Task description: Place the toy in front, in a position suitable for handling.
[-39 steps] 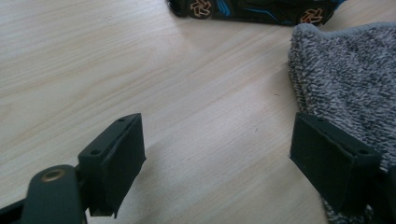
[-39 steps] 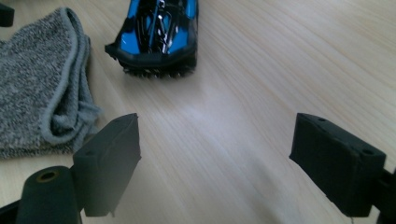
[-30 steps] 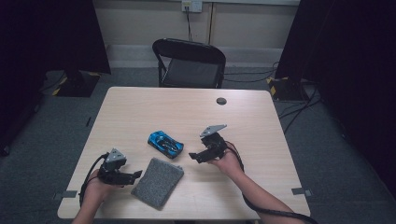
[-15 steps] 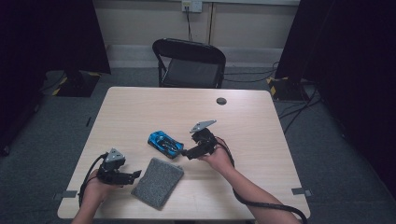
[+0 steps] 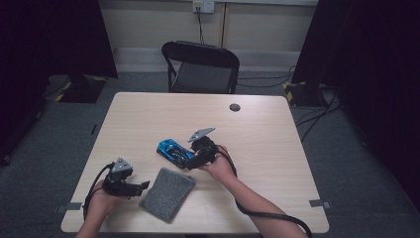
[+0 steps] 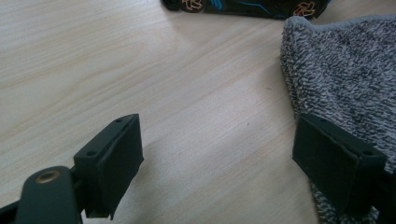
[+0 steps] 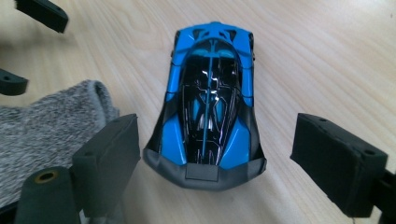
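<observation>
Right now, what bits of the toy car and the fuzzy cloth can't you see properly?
- Blue toy car: in the left gripper view the top edge cuts off all but its wheels and lower side.
- Car's near end: in the high view the right gripper covers it.
- Grey cloth: in the right gripper view the left edge and a jaw hide most of it.

Open tongs [image 6: 217, 161], grey cloth [image 6: 345, 74], wooden table [image 6: 116, 60]
</observation>
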A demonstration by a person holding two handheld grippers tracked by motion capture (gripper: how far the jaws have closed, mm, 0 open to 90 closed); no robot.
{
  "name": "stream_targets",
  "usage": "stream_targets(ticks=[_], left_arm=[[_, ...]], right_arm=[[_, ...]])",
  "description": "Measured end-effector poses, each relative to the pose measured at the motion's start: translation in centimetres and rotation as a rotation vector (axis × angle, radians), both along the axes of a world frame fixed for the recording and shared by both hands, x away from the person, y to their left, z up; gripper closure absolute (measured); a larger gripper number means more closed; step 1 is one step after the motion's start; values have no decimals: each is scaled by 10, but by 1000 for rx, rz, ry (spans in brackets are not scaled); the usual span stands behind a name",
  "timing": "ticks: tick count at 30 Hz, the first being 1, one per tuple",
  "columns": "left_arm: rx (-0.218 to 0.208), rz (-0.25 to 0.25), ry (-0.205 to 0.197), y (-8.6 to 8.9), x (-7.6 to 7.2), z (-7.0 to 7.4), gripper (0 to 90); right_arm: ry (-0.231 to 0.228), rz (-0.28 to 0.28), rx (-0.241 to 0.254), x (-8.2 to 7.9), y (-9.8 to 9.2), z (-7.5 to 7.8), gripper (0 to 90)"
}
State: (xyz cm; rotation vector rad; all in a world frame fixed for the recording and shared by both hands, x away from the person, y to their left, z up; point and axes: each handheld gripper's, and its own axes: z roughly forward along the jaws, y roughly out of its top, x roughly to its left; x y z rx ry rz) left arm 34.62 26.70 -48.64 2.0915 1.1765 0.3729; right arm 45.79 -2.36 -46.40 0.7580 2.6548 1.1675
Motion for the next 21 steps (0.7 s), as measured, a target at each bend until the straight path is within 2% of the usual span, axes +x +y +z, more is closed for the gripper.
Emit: stream_targets(ticks=[3,11,21], left_arm=[[5,-3,4,1,0,0,158],[10,-12,6,1,1,0,159],[1,0,10,3,1,-2,164]], right_arm=[[18,-10,-9,2,3,-6,144],[16,-11,4,5,11,-13,144],[14,2,-46,5,21,-27,146]])
